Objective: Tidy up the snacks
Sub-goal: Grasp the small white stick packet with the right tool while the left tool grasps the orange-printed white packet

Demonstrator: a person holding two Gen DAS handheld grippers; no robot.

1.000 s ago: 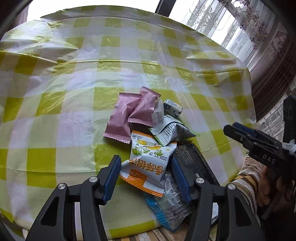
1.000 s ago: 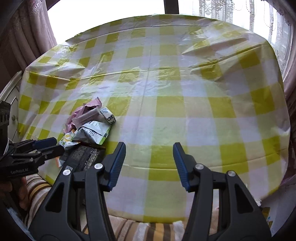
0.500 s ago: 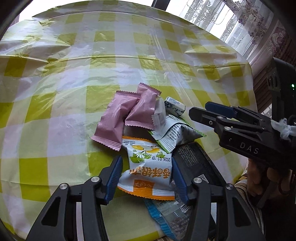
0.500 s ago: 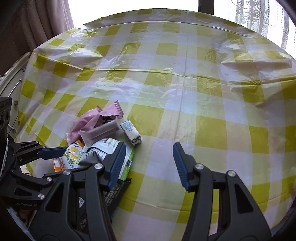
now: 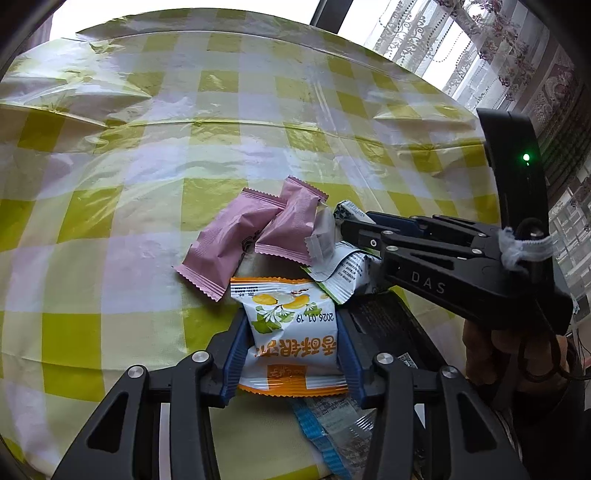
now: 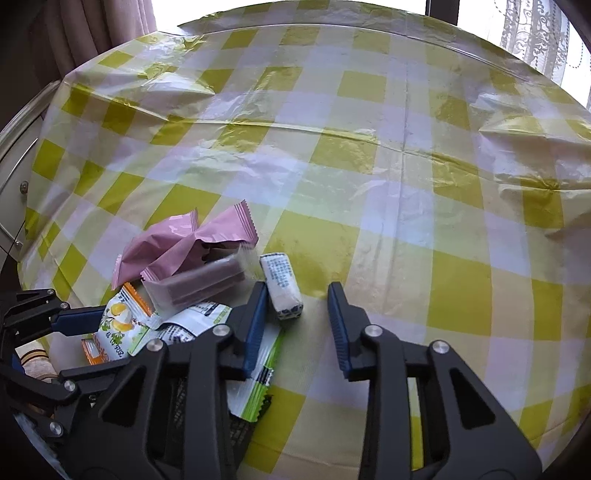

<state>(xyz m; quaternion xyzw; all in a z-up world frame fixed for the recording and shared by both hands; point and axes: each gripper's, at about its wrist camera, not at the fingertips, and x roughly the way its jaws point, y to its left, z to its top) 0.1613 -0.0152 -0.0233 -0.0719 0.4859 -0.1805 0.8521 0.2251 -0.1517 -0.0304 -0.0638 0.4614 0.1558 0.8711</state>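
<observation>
Daylight from windows (image 5: 184,11) behind the table's far edge, blown out to white in both views. Glossy plastic tablecloth (image 5: 147,155) throws glare streaks along its creases, strongest toward the far edge. Overall bright, soft shadows only; small dark shadow under the snack pile (image 5: 280,258) near the table's near edge. Strong fisheye bend, table edge curved, black vignette in all corners. Left wrist view sharp. Right wrist view slightly motion-blurred, clear wrapped bar (image 6: 199,288) smeared. Lace curtain (image 5: 461,44) at top right overexposed, detail washed
</observation>
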